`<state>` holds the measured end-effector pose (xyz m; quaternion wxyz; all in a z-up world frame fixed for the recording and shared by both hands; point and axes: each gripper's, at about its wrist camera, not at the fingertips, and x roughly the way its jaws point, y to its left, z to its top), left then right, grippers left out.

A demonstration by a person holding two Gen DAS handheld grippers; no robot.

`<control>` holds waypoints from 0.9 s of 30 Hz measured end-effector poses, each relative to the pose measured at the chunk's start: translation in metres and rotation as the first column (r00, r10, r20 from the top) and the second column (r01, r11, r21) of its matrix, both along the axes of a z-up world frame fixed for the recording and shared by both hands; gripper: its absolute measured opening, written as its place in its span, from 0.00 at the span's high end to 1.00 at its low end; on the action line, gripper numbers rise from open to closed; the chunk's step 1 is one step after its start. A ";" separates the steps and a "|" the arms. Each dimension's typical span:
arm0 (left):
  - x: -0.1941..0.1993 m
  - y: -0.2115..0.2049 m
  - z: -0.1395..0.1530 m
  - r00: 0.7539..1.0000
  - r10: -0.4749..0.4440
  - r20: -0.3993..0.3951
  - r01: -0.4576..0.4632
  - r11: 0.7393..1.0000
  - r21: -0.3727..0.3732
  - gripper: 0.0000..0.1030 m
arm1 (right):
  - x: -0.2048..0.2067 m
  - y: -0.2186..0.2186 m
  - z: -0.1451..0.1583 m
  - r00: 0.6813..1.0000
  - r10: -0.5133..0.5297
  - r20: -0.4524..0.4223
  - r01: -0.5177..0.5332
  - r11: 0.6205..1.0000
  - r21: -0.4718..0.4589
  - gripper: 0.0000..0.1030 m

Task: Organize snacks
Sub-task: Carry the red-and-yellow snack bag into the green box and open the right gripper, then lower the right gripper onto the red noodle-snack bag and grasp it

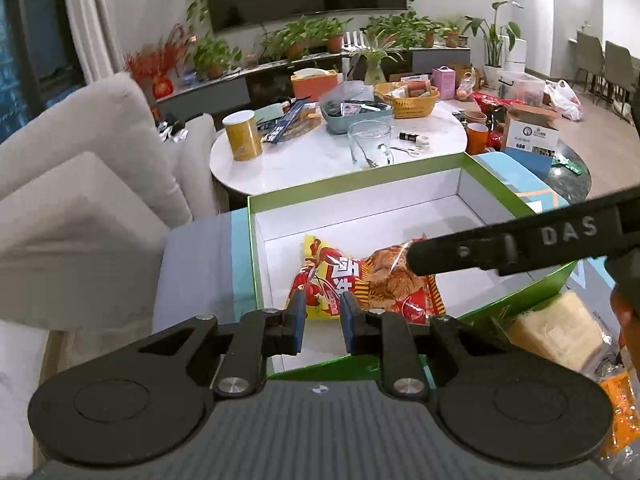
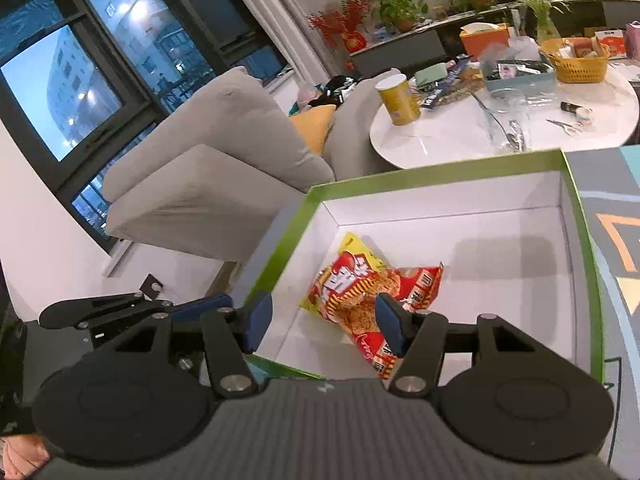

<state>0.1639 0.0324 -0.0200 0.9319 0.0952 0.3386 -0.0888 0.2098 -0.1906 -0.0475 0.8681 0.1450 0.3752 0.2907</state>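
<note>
I have both claws over the green-rimmed box (image 1: 360, 184), whose white inside holds two snack packets lying flat on the box floor toward its near-left corner. The yellow-and-red packet (image 1: 320, 276) carries a crayfish drawing and large white Chinese characters (too distorted for me to read). The red packet (image 2: 360, 304) printed with fried pieces lies partly over it and reaches toward the near wall; in the right wrist view I make out more Chinese print and a curly white script at its lower end, neither legible.

My left claw (image 1: 322, 316) hangs just above the yellow-and-red packet with its blue pads (image 1: 298, 320) spread a little apart, nothing between them. My right claw (image 2: 324, 322) is spread wide, its right pad over the red packet, its left pad near the box's left wall, gripping nothing. In the left wrist view the right claw's black finger (image 1: 500, 252) crosses above the red packet, with raised letters "DAS" on it.

Outside the box's near-right corner lie a pale wrapped snack (image 1: 556, 332) and an orange packet (image 1: 620, 412), partly out of frame.

Beyond the box's far edge, the round white surface (image 1: 320, 168) carries a yellow canister (image 1: 242, 136), a clear glass jar (image 1: 370, 142), a blue-grey tub (image 1: 356, 114) and a yellow woven basket (image 1: 412, 100). A grey sofa (image 2: 208, 160) stands to the left.
</note>
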 end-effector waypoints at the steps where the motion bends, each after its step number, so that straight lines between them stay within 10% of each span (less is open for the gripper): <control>1: -0.001 0.001 0.001 1.000 0.004 -0.001 -0.004 1.000 -0.005 0.77 | 0.001 0.002 0.002 1.000 -0.004 -0.001 0.004 1.000 -0.001 0.40; 5: -0.008 0.008 0.006 1.000 0.031 0.005 -0.031 0.999 -0.011 0.61 | -0.009 -0.002 0.005 1.000 -0.012 0.004 0.012 1.000 -0.004 0.40; 27: -0.099 0.115 -0.008 0.963 0.267 -0.047 -0.267 0.964 0.000 0.46 | -0.097 0.030 0.019 0.991 0.097 0.094 -0.085 0.988 -0.132 0.39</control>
